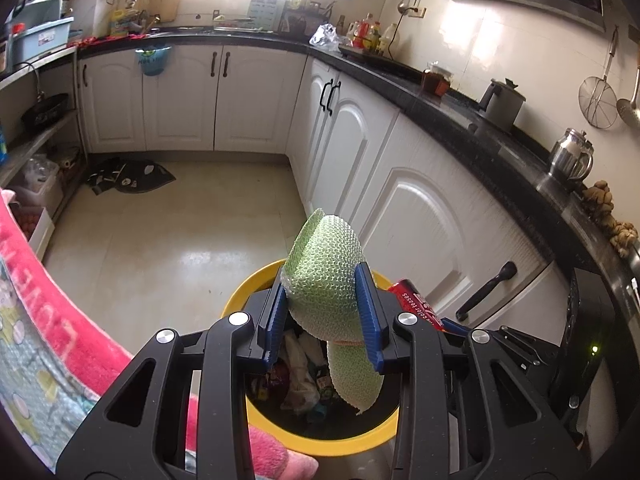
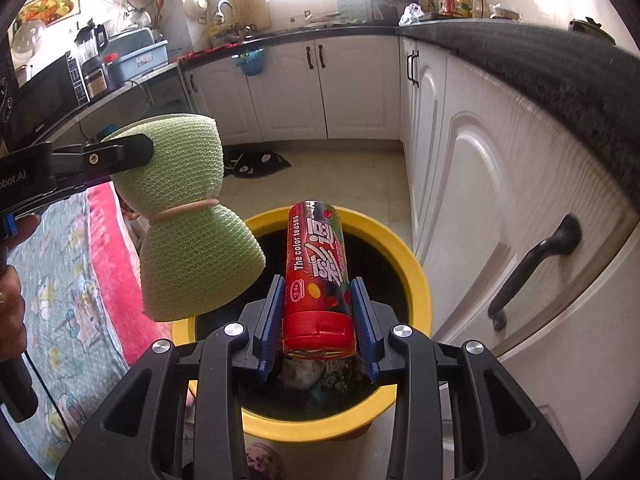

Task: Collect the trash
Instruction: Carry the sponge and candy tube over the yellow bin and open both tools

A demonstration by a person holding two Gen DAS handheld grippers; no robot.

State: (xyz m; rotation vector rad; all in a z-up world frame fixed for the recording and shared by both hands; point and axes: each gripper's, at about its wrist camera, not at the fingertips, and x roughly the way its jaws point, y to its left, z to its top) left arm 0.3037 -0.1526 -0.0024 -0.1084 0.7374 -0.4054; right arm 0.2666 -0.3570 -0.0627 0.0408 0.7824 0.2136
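My left gripper (image 1: pixel 322 300) is shut on a green foam net roll (image 1: pixel 326 272) tied in the middle with a rubber band, held above the yellow-rimmed trash bin (image 1: pixel 240 296). The roll also shows in the right wrist view (image 2: pixel 188 216), with the left gripper's finger (image 2: pixel 120 152) clamped on its upper half. My right gripper (image 2: pixel 318 312) is shut on a red candy tube (image 2: pixel 318 272) labelled "The color teases", held over the bin (image 2: pixel 416 272). The tube's end shows in the left wrist view (image 1: pixel 416 300). Trash lies inside the bin (image 1: pixel 300 376).
White cabinets (image 1: pixel 420 216) with a black handle (image 1: pixel 486 292) stand close on the right under a black counter (image 1: pixel 500 148). A pink and patterned cloth (image 1: pixel 52 320) lies on the left. A dark mat (image 1: pixel 128 176) lies on the tiled floor.
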